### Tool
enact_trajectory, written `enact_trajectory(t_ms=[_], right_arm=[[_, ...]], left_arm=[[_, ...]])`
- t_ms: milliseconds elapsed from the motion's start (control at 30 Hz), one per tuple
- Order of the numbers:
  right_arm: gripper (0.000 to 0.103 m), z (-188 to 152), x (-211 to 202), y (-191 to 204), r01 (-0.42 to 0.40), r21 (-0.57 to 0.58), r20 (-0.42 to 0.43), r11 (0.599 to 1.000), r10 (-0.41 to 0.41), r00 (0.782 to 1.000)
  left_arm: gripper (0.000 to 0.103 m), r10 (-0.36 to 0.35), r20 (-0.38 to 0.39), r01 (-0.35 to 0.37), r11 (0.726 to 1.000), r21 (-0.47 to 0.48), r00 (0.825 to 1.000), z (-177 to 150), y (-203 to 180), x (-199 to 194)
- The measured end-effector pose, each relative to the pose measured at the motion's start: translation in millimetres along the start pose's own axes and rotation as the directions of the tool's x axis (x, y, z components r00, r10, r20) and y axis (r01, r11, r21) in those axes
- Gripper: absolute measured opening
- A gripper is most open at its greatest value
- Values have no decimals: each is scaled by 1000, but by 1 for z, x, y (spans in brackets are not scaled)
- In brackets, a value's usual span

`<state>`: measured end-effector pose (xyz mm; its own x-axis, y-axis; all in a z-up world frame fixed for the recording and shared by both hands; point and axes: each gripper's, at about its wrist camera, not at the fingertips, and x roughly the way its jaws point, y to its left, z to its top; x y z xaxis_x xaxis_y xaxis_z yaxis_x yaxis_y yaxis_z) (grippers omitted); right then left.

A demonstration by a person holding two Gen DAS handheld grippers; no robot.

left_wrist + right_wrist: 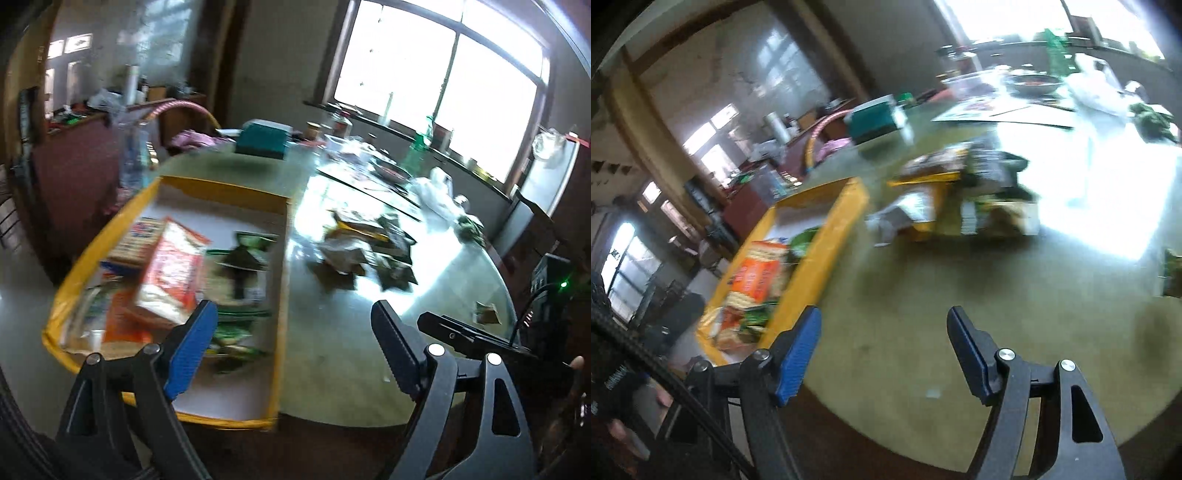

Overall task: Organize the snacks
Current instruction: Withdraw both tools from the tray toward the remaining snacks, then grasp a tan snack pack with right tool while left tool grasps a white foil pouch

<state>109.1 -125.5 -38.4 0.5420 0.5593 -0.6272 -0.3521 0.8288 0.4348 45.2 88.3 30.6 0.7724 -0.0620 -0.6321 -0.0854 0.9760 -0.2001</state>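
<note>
Above the table (923, 350), the left claw (291, 354) and right claw (882, 354) both gape wide, holding nothing.

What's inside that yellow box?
The box holds an orange cracker pack leaning on other packets, with green packets beside it. Anything beneath them is hidden.

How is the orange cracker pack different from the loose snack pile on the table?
The orange cracker pack sits inside the yellow box; the snack pile lies outside on the table. The pack is one orange-and-white item; the pile is several mostly dark packets. Neither is gripped.
</note>
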Motion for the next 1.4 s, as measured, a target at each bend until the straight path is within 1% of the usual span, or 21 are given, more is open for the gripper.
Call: enact_trajectory(t_ms=[100, 200, 300, 367, 433, 533, 600, 733, 767, 833, 867, 933, 1033, 1100, 1167, 1233, 1267, 1333, 1400], right_arm=[[71, -2, -12, -32, 41, 55, 1, 998, -41, 999], [71, -6, -32, -68, 96, 116, 30, 989, -100, 994], [71, -4, -49, -92, 142, 153, 57, 978, -152, 987], [70, 1, -60, -108, 191, 169, 77, 967, -206, 976], [70, 11, -68, -127, 275, 192, 93, 942, -296, 951], [70, 20, -76, -157, 349, 246, 93, 905, -380, 920], [70, 23, -75, -170, 386, 275, 88, 880, -423, 902], [69, 23, -67, -184, 416, 302, 71, 858, -455, 888], [62, 23, -64, -186, 418, 303, 61, 857, -455, 888], [49, 24, -56, -193, 407, 313, 33, 858, -438, 898], [45, 23, -52, -195, 402, 319, 18, 858, -430, 903], [44, 19, -49, -192, 387, 336, 14, 859, -416, 909], [43, 15, -45, -180, 366, 315, 21, 876, -392, 920], [43, 14, -40, -170, 338, 298, 18, 893, -360, 933], [43, 10, -34, -156, 291, 274, 12, 916, -306, 952], [43, 6, -29, -142, 270, 240, 2, 932, -279, 960], [43, 4, -26, -133, 260, 214, -3, 941, -266, 964], [43, 2, -22, -122, 249, 183, -6, 951, -252, 968], [43, -1, -19, -112, 229, 168, -11, 959, -230, 973]], left_arm=[[85, -14, -13, 15, 1000, 6, 1000, 1, -14, 6], [85, -26, -33, 27, 1000, 15, 999, -1, -25, 13], [85, -22, -46, 24, 999, 35, 999, -3, -34, 17], [85, -22, -54, 24, 999, 41, 998, -4, -39, 21], [85, -23, -65, 26, 999, 48, 998, -5, -44, 24], [85, -21, -73, 25, 998, 63, 997, -7, -50, 27], [85, -12, -80, 18, 997, 73, 997, -7, -55, 30], [85, -6, -104, 14, 997, 78, 995, -7, -61, 41], [85, -9, -113, 17, 997, 76, 994, -6, -62, 45], [85, -7, -137, 18, 997, 79, 991, -5, -65, 53], [85, -3, -144, 15, 997, 81, 990, -4, -68, 57], [85, -5, -145, 17, 997, 82, 989, 1, -69, 64], [85, 8, -148, 5, 996, 88, 989, 12, -71, 81], [85, 23, -155, -8, 995, 101, 988, 20, -72, 96], [85, 47, -173, -29, 994, 106, 984, 28, -72, 113], [85, 50, -188, -31, 994, 100, 981, 39, -71, 128], [85, 63, -196, -45, 994, 96, 979, 45, -70, 135], [85, 43, -205, -26, 996, 89, 978, 54, -72, 145], [85, 41, -238, -14, 993, 116, 970, 62, -77, 159]])
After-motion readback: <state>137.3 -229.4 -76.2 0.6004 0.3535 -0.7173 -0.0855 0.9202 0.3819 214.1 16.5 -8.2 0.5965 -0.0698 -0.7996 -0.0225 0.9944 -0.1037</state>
